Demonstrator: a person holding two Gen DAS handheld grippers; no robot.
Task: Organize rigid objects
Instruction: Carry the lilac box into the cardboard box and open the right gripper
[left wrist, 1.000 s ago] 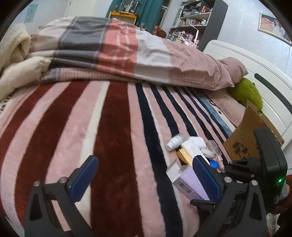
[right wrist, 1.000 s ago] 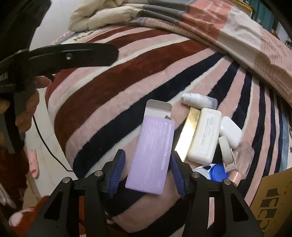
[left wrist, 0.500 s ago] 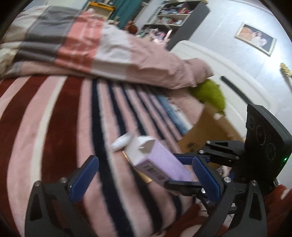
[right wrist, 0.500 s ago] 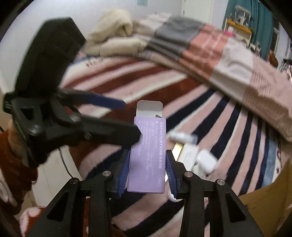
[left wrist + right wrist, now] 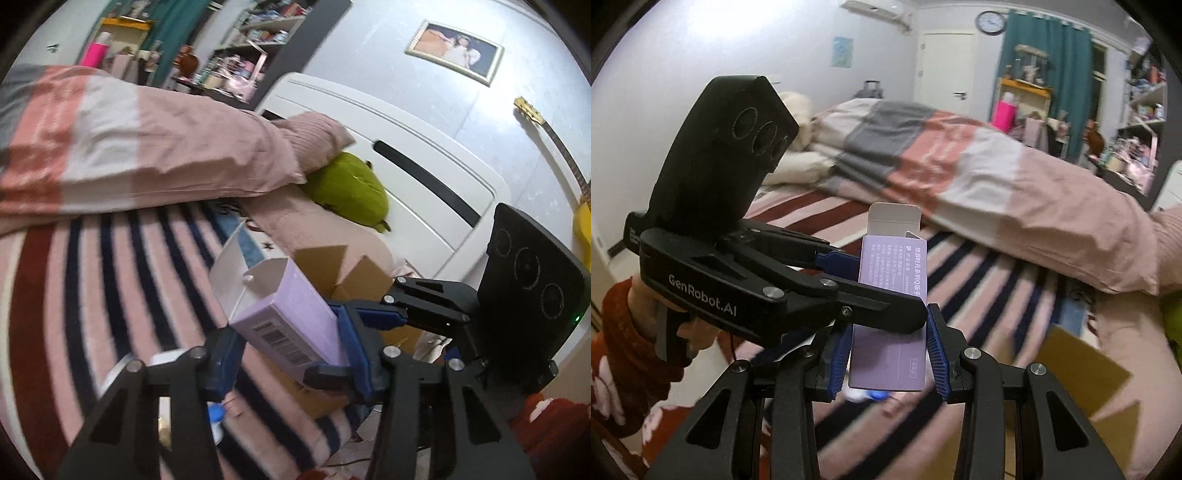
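A: Two grippers on one item, why?

B: The purple carton (image 5: pixel 890 354) is long & its top flap (image 5: pixel 894 218) hangs open. My right gripper (image 5: pixel 888 362) has the bottom end, blue pads pressed on both narrow sides, clenched on it. That alone carries it: it's in the air, well above the striped blanket (image 5: pixel 110 280).

A: And the left?

B: My left gripper (image 5: pixel 286 339) comes in crosswise, fingers straddling the carton's mid part, one in front of the printed face, one behind. The carton leans on my right-hand pad; on the other side I can't tell if there's contact. So clamped or just bracketing, can't say.

A: Purpose, imo?

B: Prob. a handover or a steadying hold. Gripped only at the bottom, a light empty-ish carton can swing; a 2nd hold higher up fixes the angle.

A: Where does it go?

B: Likely the cardboard box (image 5: pixel 365 280), flaps up, just past my left fingertips & off to the right of my right ones.

A: Risk?

B: Thin card, so squeezing from 2 directions may dent it. Also the open flap may catch on the box's edge.
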